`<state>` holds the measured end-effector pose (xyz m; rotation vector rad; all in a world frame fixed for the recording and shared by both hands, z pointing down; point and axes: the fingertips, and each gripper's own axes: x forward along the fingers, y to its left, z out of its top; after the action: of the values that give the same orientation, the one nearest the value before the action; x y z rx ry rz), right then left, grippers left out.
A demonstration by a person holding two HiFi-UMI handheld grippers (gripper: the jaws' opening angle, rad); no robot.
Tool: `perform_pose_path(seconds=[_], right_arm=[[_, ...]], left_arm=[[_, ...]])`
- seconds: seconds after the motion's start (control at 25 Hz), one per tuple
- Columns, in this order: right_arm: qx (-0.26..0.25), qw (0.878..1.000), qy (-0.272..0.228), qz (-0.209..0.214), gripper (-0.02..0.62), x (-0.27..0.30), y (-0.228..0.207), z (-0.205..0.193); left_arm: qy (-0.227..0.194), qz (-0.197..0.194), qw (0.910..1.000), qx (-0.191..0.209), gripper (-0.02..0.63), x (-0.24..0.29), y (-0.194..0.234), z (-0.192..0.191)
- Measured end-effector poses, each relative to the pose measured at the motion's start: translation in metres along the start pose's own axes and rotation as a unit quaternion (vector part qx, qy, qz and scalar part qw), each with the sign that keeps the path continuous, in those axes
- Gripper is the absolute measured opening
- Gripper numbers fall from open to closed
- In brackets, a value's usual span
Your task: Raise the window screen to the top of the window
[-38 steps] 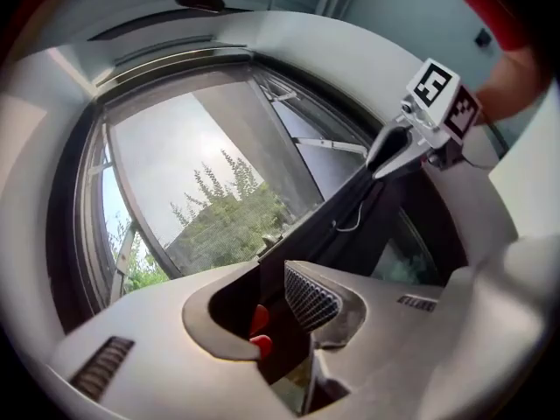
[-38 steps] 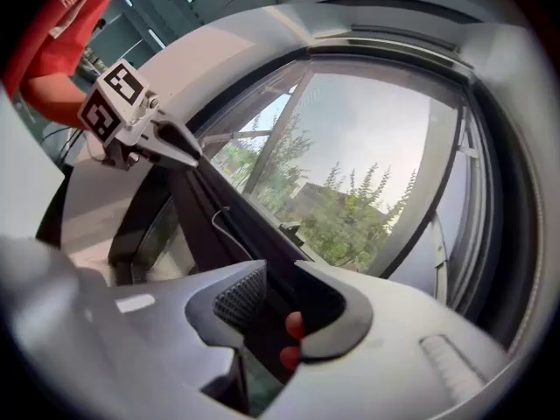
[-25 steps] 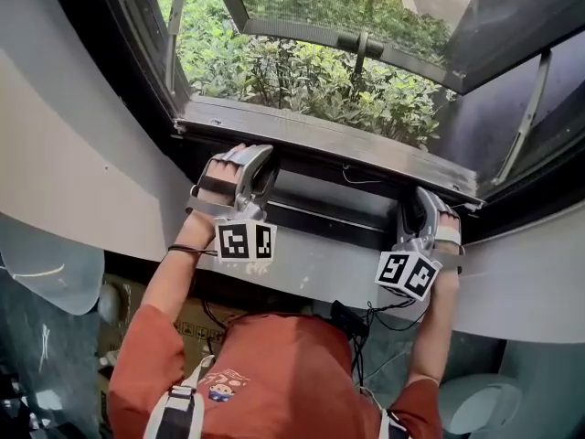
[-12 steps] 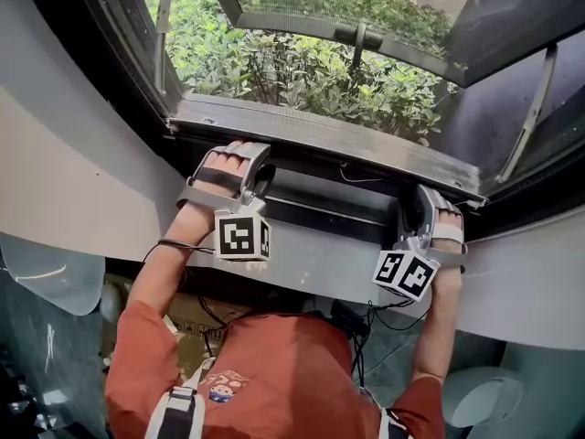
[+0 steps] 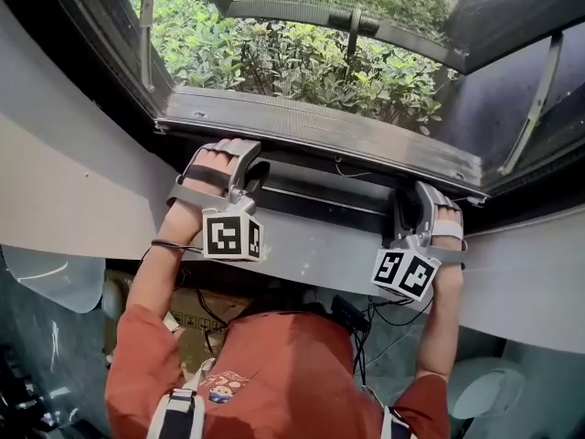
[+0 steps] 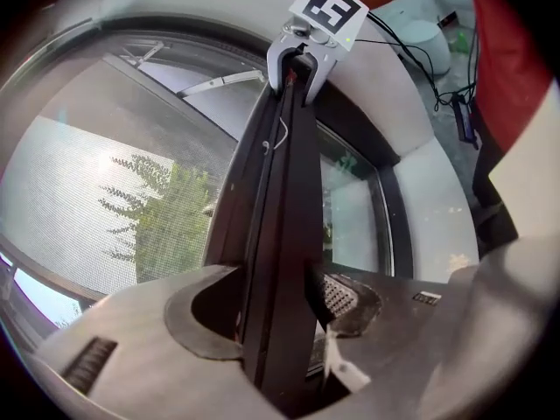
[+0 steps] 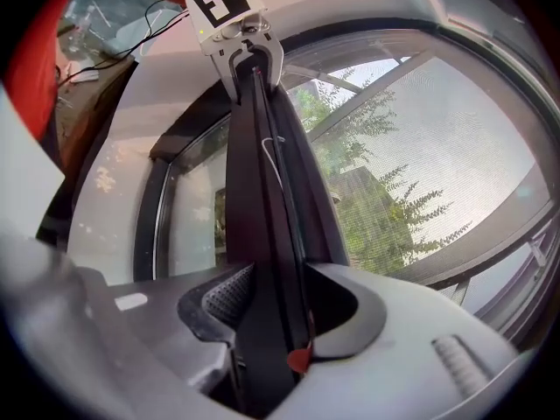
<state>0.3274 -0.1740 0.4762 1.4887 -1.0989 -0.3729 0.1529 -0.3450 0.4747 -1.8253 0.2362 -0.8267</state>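
Note:
The window screen's dark bottom bar (image 5: 320, 197) runs across below the grey sill (image 5: 320, 128). My left gripper (image 5: 240, 156) sits at the bar's left part and my right gripper (image 5: 411, 201) at its right end. In the left gripper view the bar (image 6: 284, 191) passes between the jaws of the left gripper (image 6: 280, 309), with a gap beside the ribbed pad (image 6: 339, 294). In the right gripper view the bar (image 7: 262, 191) lies between the jaws of the right gripper (image 7: 280, 309). Both pairs of jaws have just been opening and stand open around the bar. The mesh (image 6: 79, 191) shows beside it.
An outward-hung window pane with a handle (image 5: 352, 21) stands open above green shrubs (image 5: 302, 62). Grey curved wall panels (image 5: 64, 172) flank the opening. Cables (image 5: 366, 323) and a cardboard box (image 5: 196, 314) lie below the person in the red top.
The left gripper has tilted a little on the bar. The right gripper has stayed where it was. The bar itself has not visibly shifted.

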Motion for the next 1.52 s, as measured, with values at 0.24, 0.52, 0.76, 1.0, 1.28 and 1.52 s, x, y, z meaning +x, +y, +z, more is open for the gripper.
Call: perform_pose_path(seconds=[0.24,0.52,0.76,1.0,1.28,1.52], right_arm=[[0.023,0.999,-0.007,0.022,0.187,-0.005,0.001,-0.002],[0.027,0.999,-0.017,0.031,0.187,-0.009,-0.01,0.003],[0.028,0.999,-0.033,0.002,0.187,-0.019,-0.038,0.011],[0.018,0.999,-0.043,-0.03,0.186,-0.022,-0.059,0.015],[0.016,0.996,-0.053,-0.066,0.147,-0.028,-0.085,0.021],[0.01,0.992,-0.055,-0.116,0.061,-0.03,-0.108,0.024]], left_arm=[[-0.008,-0.021,0.9997,0.005,0.218,-0.002,-0.003,0.003],[-0.02,-0.035,0.9991,-0.008,0.218,-0.01,0.008,0.005],[-0.032,-0.007,0.9994,-0.01,0.218,-0.021,0.036,0.011],[-0.038,0.02,0.999,-0.01,0.216,-0.028,0.056,0.015],[-0.051,0.067,0.9963,-0.016,0.157,-0.037,0.085,0.019],[-0.056,0.13,0.9898,-0.015,0.054,-0.041,0.109,0.021]])
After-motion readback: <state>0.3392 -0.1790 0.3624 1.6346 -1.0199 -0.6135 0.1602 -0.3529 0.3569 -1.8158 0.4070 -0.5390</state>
